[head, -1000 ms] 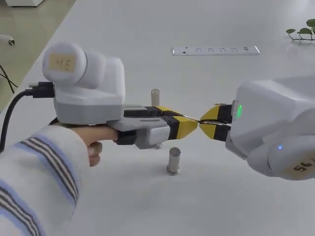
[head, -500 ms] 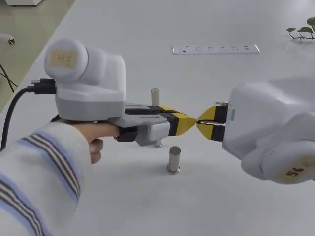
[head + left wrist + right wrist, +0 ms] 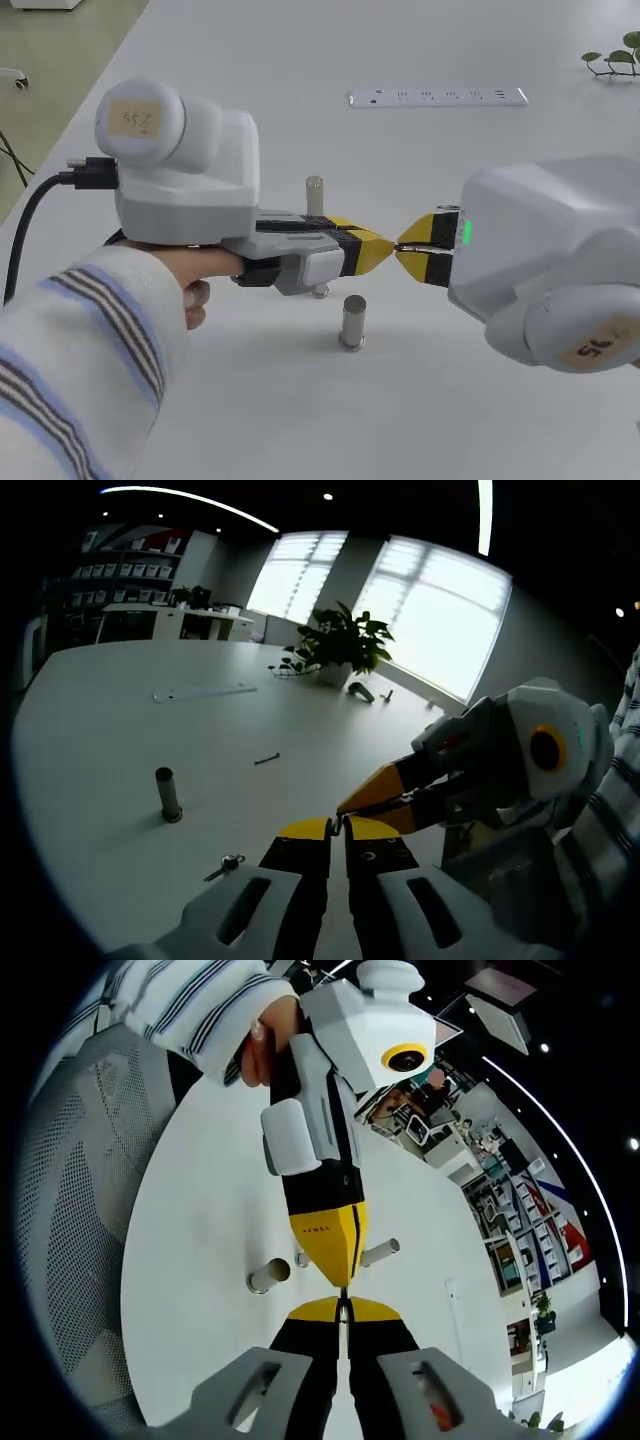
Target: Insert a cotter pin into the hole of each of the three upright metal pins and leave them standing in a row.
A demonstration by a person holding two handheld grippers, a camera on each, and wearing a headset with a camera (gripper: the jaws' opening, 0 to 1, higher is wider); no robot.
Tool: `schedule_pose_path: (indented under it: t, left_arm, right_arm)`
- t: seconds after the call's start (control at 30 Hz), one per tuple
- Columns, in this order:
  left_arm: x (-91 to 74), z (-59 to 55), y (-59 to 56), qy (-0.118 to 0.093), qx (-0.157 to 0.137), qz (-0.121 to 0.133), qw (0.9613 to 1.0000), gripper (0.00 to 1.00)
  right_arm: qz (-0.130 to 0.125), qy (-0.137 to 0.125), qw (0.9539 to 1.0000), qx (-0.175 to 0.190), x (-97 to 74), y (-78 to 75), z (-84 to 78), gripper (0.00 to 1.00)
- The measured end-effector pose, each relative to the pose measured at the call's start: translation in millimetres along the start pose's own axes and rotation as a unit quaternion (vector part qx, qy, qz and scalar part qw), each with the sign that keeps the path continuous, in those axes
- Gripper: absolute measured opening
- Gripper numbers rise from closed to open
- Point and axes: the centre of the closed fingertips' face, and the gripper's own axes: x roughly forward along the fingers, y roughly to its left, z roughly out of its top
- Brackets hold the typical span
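My left gripper (image 3: pixel 385 251) and right gripper (image 3: pixel 403 249) meet tip to tip above the white table (image 3: pixel 300 420). Both are shut on a thin cotter pin (image 3: pixel 343 1307), a sliver of which shows as the cotter pin (image 3: pixel 338 825) between the left gripper's yellow tips. One upright metal pin (image 3: pixel 315 194) stands behind the grippers and another upright pin (image 3: pixel 353 322) in front. Under the left gripper sits a small metal piece (image 3: pixel 320 292), too hidden to tell its pose. The left gripper view has an upright pin (image 3: pixel 167 793) and a small metal piece (image 3: pixel 225 863) lying beside it.
A white power strip (image 3: pixel 437 98) lies at the back of the table, with a plant sprig (image 3: pixel 615 62) at the far right. A loose cotter pin (image 3: pixel 266 759) lies on the table farther out. A mesh chair (image 3: pixel 70 1210) stands off the table edge.
The right gripper has moved left, closing the gap to the left gripper's tips. The stretch of wire seen between them a second ago is now covered.
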Motion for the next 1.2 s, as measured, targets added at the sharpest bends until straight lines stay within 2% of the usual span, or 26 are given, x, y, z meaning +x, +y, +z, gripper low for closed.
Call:
schedule_pose_path:
  t: [0.43,0.77,0.93,1.2]
  left_arm:
    - [0.0,-0.2,-0.3,0.001,-0.001,-0.001,1.0000,0.00]
    - [-0.8,0.8,0.1,0.001,-0.023,-0.005,0.9997,0.00]
    - [-0.3,-2.2,0.4,0.007,-0.032,-0.004,0.9995,0.00]
    - [-1.4,-2.1,-0.1,0.006,-0.031,0.000,0.9995,0.00]
  right_arm:
    - [0.000,-0.004,1.0000,0.000,0.3,-0.4,1.5,0.00]
    - [0.002,-0.008,0.9999,0.006,-0.3,-0.9,2.3,0.00]
    - [0.008,-0.010,0.9999,0.010,0.9,1.6,1.6,0.00]
    - [0.011,-0.017,0.9997,0.014,1.1,2.3,2.7,0.00]
